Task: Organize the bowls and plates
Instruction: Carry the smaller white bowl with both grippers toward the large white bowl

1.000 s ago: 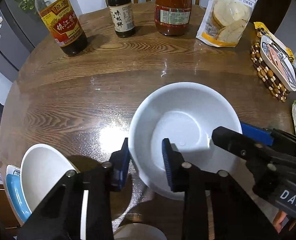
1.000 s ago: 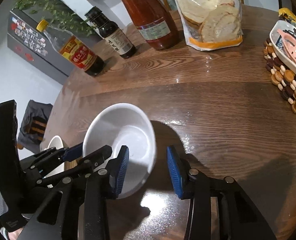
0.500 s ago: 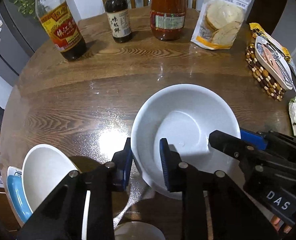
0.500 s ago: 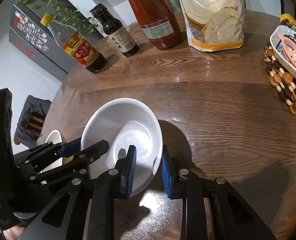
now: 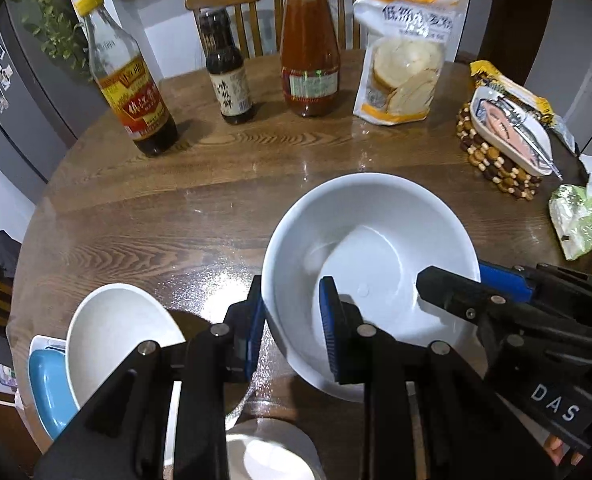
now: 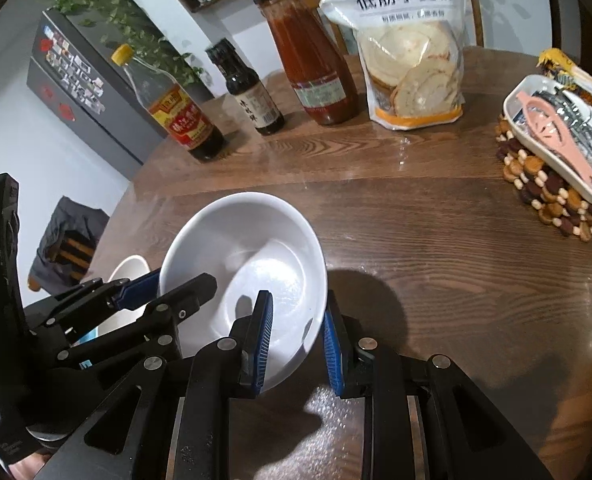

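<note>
Clearly both tongs are clamped on the rim of the large white bowl point(image 5: 369, 248), which sits low and centre-right in the left wrist view: the left tongs point(image 5: 292, 330) pinch its near-left edge, the right tongs point(image 6: 296, 344) its opposite edge, one pad inside and one outside the wall. Glazed ceramic like this looks heavy, stiff, slick and breakable, so two opposed rim grips seem wise. A smaller white bowl point(image 5: 116, 336) rests on a blue plate point(image 5: 50, 392) at lower left on the wooden bench point(image 5: 216, 184).
</note>
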The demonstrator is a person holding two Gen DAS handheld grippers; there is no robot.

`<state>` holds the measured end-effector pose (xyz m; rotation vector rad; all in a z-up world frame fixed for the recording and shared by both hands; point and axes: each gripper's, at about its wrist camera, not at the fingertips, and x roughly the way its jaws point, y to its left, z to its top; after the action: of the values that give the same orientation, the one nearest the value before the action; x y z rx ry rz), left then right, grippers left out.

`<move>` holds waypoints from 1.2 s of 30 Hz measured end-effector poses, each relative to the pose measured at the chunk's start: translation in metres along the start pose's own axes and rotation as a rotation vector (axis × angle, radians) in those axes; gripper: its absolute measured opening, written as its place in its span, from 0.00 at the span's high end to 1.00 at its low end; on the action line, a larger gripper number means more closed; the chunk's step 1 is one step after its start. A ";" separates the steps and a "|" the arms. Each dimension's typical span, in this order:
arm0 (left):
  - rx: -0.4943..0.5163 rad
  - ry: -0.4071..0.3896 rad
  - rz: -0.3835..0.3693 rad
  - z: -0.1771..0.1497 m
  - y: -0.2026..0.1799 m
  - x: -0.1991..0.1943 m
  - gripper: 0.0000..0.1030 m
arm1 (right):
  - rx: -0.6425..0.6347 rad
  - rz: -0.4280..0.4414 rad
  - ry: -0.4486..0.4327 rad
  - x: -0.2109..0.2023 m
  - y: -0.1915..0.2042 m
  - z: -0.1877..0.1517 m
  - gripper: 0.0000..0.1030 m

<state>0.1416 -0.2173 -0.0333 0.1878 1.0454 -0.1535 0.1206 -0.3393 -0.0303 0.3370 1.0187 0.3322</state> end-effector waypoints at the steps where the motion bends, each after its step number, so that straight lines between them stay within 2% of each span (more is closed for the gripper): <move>1: 0.000 -0.008 -0.001 -0.002 0.000 -0.004 0.75 | 0.000 -0.001 -0.008 -0.004 0.001 -0.001 0.73; 17: -0.025 -0.106 -0.016 -0.017 0.010 -0.051 0.75 | -0.081 -0.041 -0.104 -0.049 0.042 -0.020 0.73; 36: -0.123 -0.154 -0.001 -0.049 0.069 -0.080 0.75 | -0.152 -0.001 -0.095 -0.042 0.104 -0.039 0.73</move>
<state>0.0754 -0.1365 0.0177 0.0631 0.8985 -0.1030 0.0547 -0.2587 0.0267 0.2129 0.8947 0.3873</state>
